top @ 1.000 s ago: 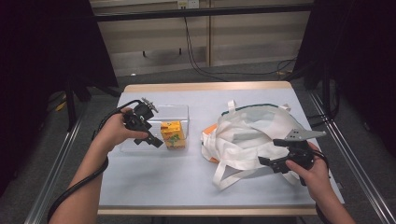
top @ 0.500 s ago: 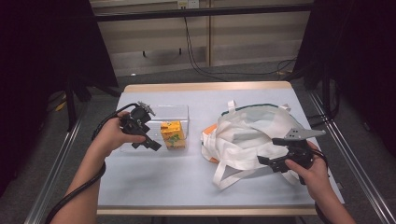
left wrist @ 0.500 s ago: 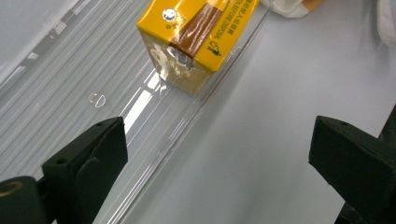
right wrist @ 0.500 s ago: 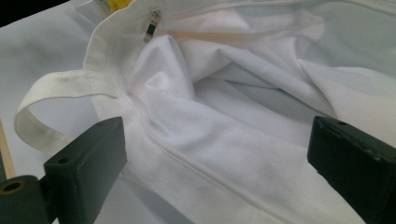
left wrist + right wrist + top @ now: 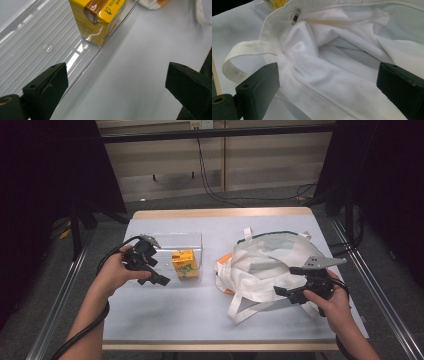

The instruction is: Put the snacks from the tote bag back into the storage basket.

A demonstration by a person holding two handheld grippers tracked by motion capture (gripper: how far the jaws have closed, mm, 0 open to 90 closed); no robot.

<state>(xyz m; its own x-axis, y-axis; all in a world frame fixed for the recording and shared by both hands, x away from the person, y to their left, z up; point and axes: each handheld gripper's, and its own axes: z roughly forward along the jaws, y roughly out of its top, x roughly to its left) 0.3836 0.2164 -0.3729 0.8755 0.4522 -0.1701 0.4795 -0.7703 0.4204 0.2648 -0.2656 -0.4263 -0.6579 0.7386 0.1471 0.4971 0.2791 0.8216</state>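
One yellow carton (image 5: 184,264) stood in the clear bin (image 5: 192,240); both the left gripper (image 5: 154,272) and right gripper (image 5: 290,292) gaped wide, empty (white bag (image 5: 270,265) probably unfinished).

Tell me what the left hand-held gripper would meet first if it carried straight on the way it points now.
Probably the near wall of the clear tray, which runs between the open left hand-held gripper and the yellow carton; depth is hard to judge.

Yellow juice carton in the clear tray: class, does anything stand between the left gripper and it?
Yes. The yellow juice carton stands inside the clear plastic tray, and the tray's near wall runs between it and the open left gripper. A sideways approach meets that wall; from above nothing visible blocks it.
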